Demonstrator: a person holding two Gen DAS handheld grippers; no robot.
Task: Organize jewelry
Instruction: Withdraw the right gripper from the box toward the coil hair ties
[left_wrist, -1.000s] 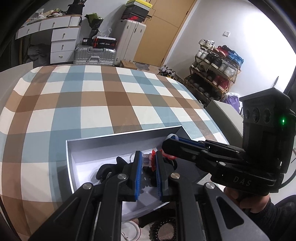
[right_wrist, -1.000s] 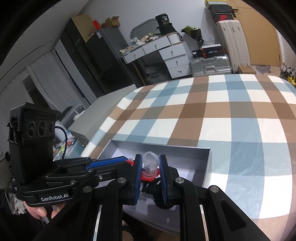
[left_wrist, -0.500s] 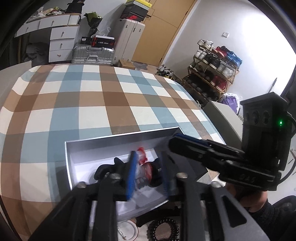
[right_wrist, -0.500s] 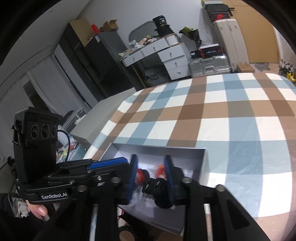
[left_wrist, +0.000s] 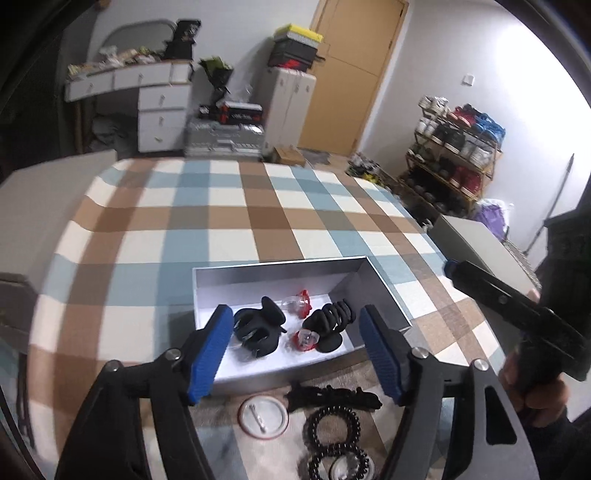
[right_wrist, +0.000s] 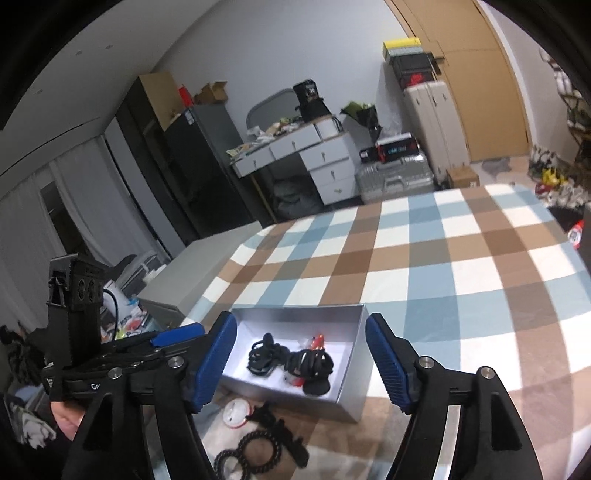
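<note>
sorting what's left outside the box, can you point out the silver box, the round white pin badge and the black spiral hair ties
silver box (left_wrist: 280, 267): left wrist view, on its far inner wall.
round white pin badge (left_wrist: 263, 416): left wrist view, on its white face.
black spiral hair ties (left_wrist: 334, 430): left wrist view, on the upper coil's ring.

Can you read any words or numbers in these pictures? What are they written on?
"Co": start of a white label on the left gripper's body; the rest is hidden.
Red and white print on the black box over the silver suitcase: too blurred to read.
Red mark on the black boxes above the white suitcase: unreadable.
Nothing else is legible.
</note>
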